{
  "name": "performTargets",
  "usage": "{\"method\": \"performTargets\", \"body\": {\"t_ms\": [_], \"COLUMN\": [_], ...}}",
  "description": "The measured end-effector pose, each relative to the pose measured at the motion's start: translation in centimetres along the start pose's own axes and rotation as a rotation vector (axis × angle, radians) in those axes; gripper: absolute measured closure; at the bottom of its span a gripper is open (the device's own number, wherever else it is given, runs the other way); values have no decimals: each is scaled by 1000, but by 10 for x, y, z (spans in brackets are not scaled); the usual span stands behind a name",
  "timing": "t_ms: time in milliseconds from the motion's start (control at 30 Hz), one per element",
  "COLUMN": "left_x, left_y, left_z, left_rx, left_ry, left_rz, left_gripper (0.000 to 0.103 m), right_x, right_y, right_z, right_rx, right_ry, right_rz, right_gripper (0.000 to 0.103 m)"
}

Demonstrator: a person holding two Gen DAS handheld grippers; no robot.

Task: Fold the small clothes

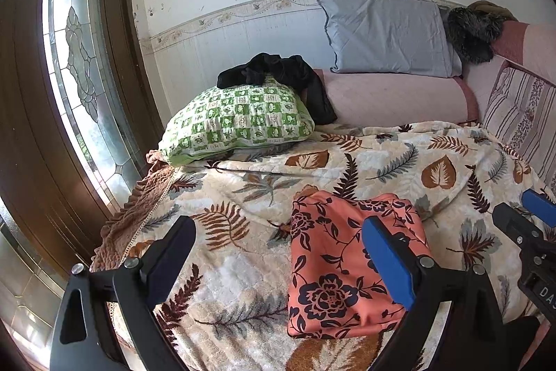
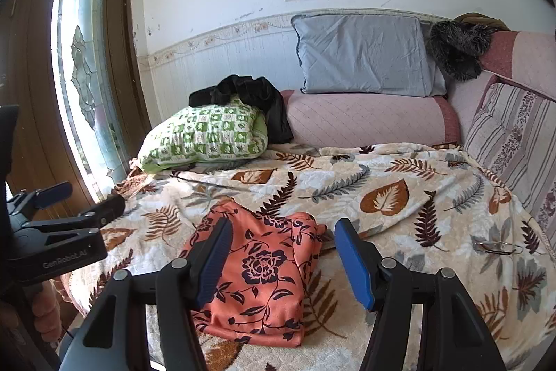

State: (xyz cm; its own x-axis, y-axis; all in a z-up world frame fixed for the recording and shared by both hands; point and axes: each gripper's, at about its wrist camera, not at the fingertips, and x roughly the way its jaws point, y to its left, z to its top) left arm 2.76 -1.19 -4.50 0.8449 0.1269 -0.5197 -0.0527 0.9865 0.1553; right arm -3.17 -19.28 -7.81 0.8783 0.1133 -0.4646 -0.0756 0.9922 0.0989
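An orange garment with dark flowers (image 1: 333,266) lies folded into a compact rectangle on the leaf-patterned blanket (image 1: 243,284); it also shows in the right wrist view (image 2: 257,273). My left gripper (image 1: 278,252) is open and empty, hovering above the blanket with the garment under its right finger. My right gripper (image 2: 281,256) is open and empty above the garment's right part. The left gripper shows at the left edge of the right wrist view (image 2: 80,204); the right gripper shows at the right edge of the left wrist view (image 1: 521,214).
A green checked pillow (image 1: 236,124) with a black garment (image 1: 278,75) on it lies at the back left. A grey pillow (image 1: 385,37) leans on the wall over a pink bolster (image 1: 392,96). Eyeglasses (image 2: 497,247) lie on the blanket at the right. A glass door (image 1: 76,65) stands at the left.
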Motion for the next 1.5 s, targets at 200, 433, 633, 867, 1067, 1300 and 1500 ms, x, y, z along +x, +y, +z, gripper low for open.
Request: {"method": "performTargets", "body": {"t_ms": [200, 433, 633, 867, 1067, 1300, 1500], "left_x": [6, 12, 22, 36, 50, 63, 67], "left_y": [19, 34, 39, 46, 50, 54, 58], "left_z": [-7, -12, -17, -22, -26, -27, -24], "left_rx": [-27, -66, -74, -93, -100, -99, -98], "left_ry": [0, 2, 14, 33, 53, 69, 67], "left_rz": [32, 27, 23, 16, 13, 1, -6], "left_gripper": [7, 6, 6, 6, 6, 7, 6], "right_x": [22, 28, 33, 43, 58, 71, 80], "right_y": [19, 40, 48, 56, 59, 64, 69], "right_z": [-4, -4, -1, -2, -4, -2, 1], "right_rx": [-26, -76, -84, -99, -95, -94, -95], "right_ry": [83, 90, 95, 111, 129, 139, 144], "right_rz": [-40, -20, -20, -27, -33, -37, -41], "right_gripper": [38, 38, 38, 38, 38, 38, 38]}}
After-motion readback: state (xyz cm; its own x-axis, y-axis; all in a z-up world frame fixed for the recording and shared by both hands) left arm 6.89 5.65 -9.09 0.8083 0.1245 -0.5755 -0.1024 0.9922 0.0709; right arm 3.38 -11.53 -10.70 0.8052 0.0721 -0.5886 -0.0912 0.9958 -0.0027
